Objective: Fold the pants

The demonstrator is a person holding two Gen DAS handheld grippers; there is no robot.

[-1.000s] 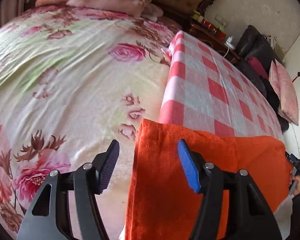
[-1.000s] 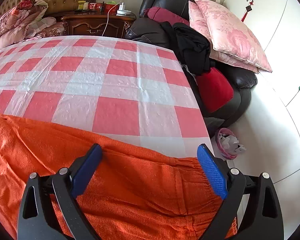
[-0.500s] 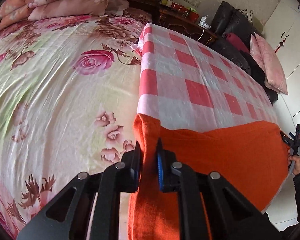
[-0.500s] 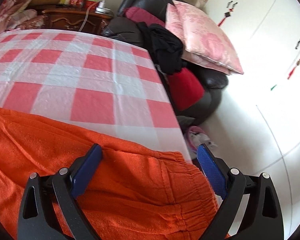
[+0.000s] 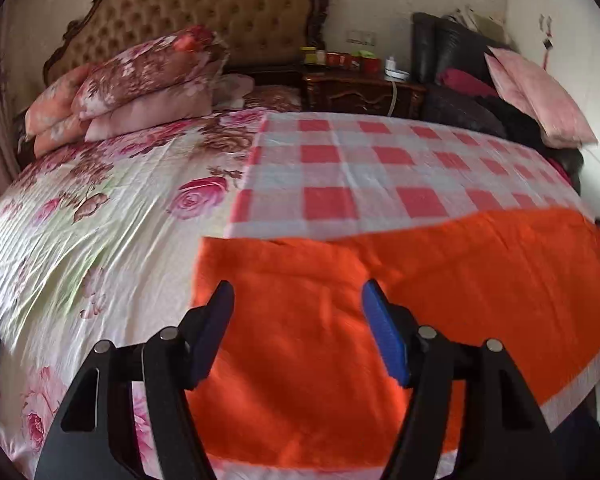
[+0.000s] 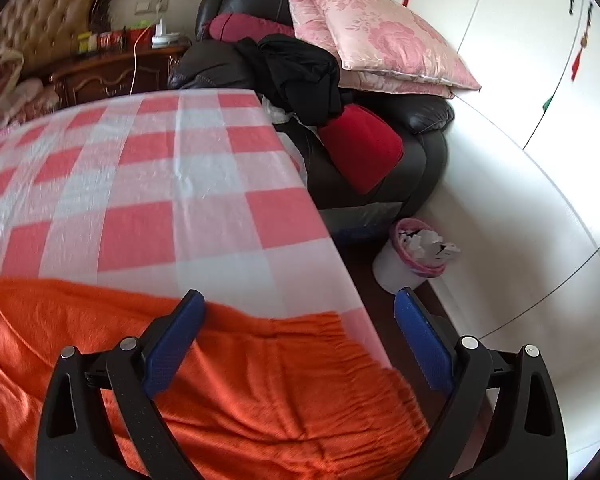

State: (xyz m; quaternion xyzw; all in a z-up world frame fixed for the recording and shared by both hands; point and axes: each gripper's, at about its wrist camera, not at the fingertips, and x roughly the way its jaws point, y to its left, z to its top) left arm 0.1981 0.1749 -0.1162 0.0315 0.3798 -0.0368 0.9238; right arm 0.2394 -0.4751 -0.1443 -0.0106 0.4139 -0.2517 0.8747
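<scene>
Spreading across the near edge of the checked sheet [image 5: 380, 176] on the bed [image 5: 80, 216], the orange pants [image 5: 440, 280] lie flat, long axis left to right, gathered waistband [image 6: 364, 356] toward the bed's right edge. I see my left gripper [image 5: 298, 328] opening above the fabric, gripping nothing; my right gripper [image 6: 300, 340] stands wide, also empty. On the floor, a white bin [image 6: 400, 268] holds crumpled paper.

- Our left gripper [image 5: 298, 306] points downward at a slant; its jaws are opening and nothing is pressed between them.
- Our right gripper [image 6: 300, 320] has its jaws wide apart, gripping nothing.
</scene>
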